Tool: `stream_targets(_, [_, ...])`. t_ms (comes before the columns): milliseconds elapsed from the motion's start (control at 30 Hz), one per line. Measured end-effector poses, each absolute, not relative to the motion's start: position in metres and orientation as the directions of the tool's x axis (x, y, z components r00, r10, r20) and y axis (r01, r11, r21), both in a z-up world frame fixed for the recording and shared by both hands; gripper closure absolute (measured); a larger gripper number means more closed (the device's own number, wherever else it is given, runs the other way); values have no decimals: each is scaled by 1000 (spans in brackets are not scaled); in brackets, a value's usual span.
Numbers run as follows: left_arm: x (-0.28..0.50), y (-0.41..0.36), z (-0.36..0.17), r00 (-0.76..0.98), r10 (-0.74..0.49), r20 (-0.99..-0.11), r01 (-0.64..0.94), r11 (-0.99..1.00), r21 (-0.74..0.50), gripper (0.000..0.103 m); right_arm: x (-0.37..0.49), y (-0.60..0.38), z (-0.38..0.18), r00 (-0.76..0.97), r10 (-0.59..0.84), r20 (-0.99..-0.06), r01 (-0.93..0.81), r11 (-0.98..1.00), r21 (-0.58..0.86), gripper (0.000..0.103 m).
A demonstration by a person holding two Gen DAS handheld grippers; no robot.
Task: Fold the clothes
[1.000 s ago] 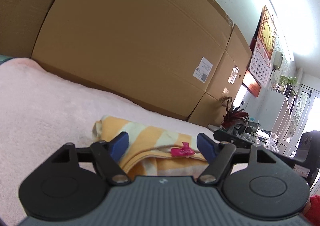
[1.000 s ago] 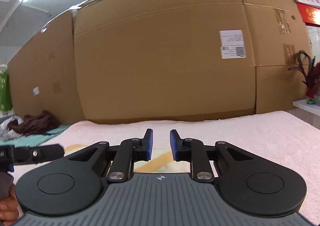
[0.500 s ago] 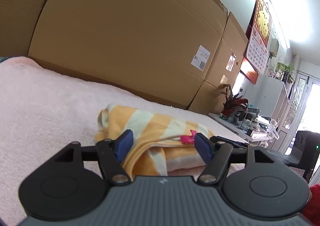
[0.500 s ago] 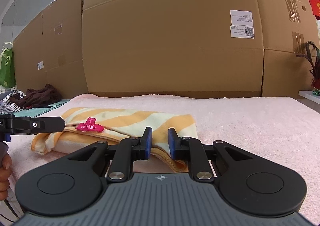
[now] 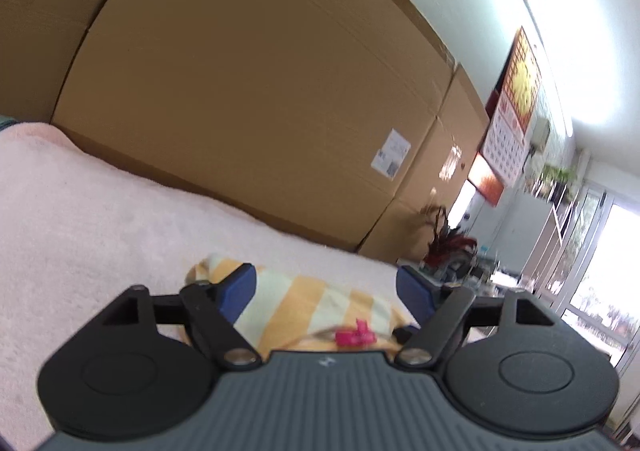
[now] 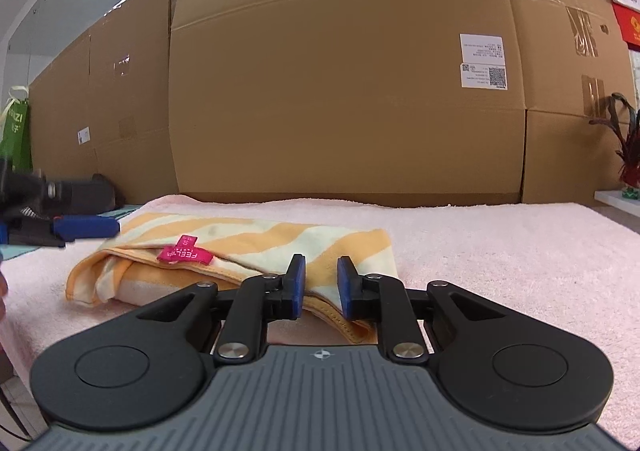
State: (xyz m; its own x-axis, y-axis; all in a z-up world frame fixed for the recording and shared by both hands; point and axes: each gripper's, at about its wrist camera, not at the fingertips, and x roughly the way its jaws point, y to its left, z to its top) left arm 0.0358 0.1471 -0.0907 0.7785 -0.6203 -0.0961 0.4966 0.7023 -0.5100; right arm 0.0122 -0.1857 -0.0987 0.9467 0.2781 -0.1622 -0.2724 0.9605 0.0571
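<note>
A folded yellow-and-white striped garment (image 6: 248, 239) with a pink tag (image 6: 184, 253) lies on the pink towel-covered surface (image 6: 500, 251). My right gripper (image 6: 322, 283) hovers at its near right corner, with a narrow gap between the pads and no cloth pinched. In the left wrist view the garment (image 5: 320, 303) lies just beyond my left gripper (image 5: 326, 287). Its jaws are opening wide, with the cloth lying between and below the blue pads, untouched. The left gripper (image 6: 84, 211) also shows, blurred, at the garment's left end in the right wrist view.
Tall cardboard boxes (image 6: 340, 91) wall off the far edge of the surface. A green bag (image 6: 16, 131) hangs at the far left and a red-leaved plant (image 6: 628, 155) stands at the right. A calendar (image 5: 512, 123) hangs on the wall, with shelves and a door beyond.
The right gripper sank, bringing the whole garment into its view. The left gripper spread its pads wider and drew up and back from the garment's left end.
</note>
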Motion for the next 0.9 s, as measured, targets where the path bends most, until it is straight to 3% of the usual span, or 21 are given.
stream_targets(200, [102,146,-88,716,-680,-157,421,600,-681,27,12,-187,-99,947,277,-162,-266,960,88,85])
stream_targets(367, [121,132,-97,720,-611,-327,303,702,-644,32,11,-186,-100,947,280,-161,-268,959,91,85])
stream_targets(567, [99,129,-104,784,-506,-360,281,806,-521,40,12,-189,-102,945,291,-149,-275,954,120,85])
stream_targets(633, [93,129,-108,805,-461,-372,246,831,-498,36,12,-188,-102,946,289,-150,-274,955,115,85])
stream_targets(667, [95,133,-112,802,-445,-399,201,829,-522,18,11,-189,-102,946,289,-151,-273,955,114,85])
stream_targets(800, [87,136,-112,809,-451,-376,218,825,-521,26,11,-191,-102,943,297,-149,-279,951,130,85])
stream_targets(900, [76,141,-110,831,-450,-326,236,818,-525,24,10,-189,-102,945,292,-147,-276,954,118,85])
